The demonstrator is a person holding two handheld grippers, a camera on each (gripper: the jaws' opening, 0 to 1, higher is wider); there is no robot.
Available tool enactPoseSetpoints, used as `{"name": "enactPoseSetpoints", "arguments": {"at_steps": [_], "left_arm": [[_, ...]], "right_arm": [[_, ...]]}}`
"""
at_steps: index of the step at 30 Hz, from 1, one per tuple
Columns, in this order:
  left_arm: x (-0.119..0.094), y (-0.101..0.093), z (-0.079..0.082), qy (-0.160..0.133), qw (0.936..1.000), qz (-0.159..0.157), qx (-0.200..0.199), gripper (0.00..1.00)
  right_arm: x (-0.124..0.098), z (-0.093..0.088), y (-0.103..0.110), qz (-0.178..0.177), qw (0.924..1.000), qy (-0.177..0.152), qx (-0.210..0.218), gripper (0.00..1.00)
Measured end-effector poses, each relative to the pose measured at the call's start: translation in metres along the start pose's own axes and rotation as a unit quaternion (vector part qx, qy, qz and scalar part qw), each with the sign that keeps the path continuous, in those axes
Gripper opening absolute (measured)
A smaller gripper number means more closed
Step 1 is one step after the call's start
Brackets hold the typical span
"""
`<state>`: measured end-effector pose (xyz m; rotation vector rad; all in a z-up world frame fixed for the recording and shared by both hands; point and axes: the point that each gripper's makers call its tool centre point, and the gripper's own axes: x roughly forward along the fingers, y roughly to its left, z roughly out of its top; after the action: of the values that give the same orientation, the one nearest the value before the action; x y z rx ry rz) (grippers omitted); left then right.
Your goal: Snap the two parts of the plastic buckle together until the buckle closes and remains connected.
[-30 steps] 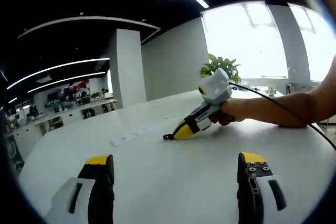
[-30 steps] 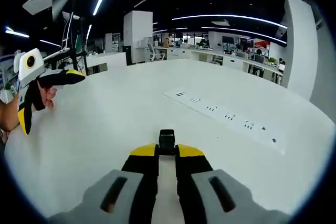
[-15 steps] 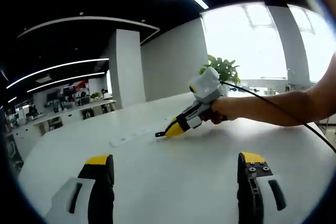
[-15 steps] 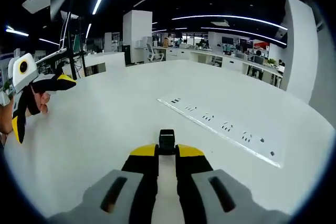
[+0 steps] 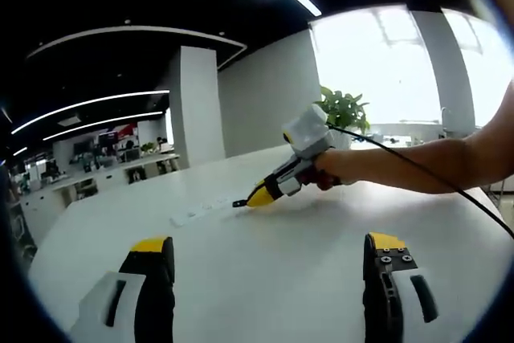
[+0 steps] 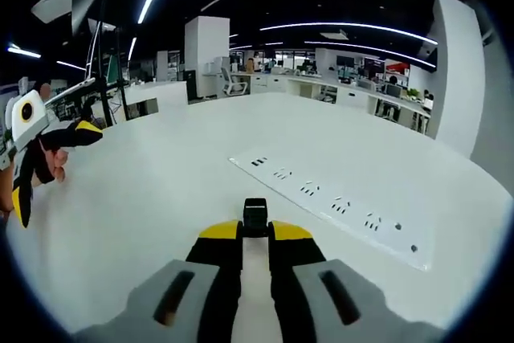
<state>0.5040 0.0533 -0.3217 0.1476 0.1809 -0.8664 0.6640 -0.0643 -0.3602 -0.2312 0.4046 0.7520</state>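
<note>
Clearly the right gripper point(image 6: 255, 234) has its jaws pinched together on a small black buckle part point(image 6: 255, 216), which sticks out past the yellow tips over the white table point(image 6: 177, 190). Holding it by the rear end leaves the mating end free, which I judge is the point of this grip. In the left gripper view the same right gripper point(image 5: 255, 196) shows with a black tip at its nose, a hand point(image 5: 325, 170) behind it and a cable trailing back. The left gripper point(image 5: 269, 255) has its jaws spread wide with nothing between them, held low over the table; it looks ready to take or steady the other buckle half, though I can't find that half. From the right gripper view the left gripper point(image 6: 44, 166) sits far off at the edge, well apart.

Compared with a second ago, the right gripper has drifted further left and away in the left gripper view, and the power strip point(image 6: 329, 206) has slid right and lower. The grip on the part is unchanged, and the left jaws are just as wide.
</note>
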Motion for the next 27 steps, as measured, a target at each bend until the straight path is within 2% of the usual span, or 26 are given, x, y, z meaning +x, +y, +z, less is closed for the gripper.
{"name": "enactPoseSetpoints", "arguments": {"at_steps": [6,27], "left_arm": [[0.000,0.001,0.001,-0.001,1.0000,-0.001,0.001,0.99],[0.003,-0.001,0.002,-0.001,0.9999,-0.010,-0.005,0.99]], "right_arm": [[0.010,-0.003,-0.006,0.000,1.0000,0.003,0.006,0.10],[0.013,-0.006,-0.010,-0.004,0.9999,0.010,0.003,0.11]]}}
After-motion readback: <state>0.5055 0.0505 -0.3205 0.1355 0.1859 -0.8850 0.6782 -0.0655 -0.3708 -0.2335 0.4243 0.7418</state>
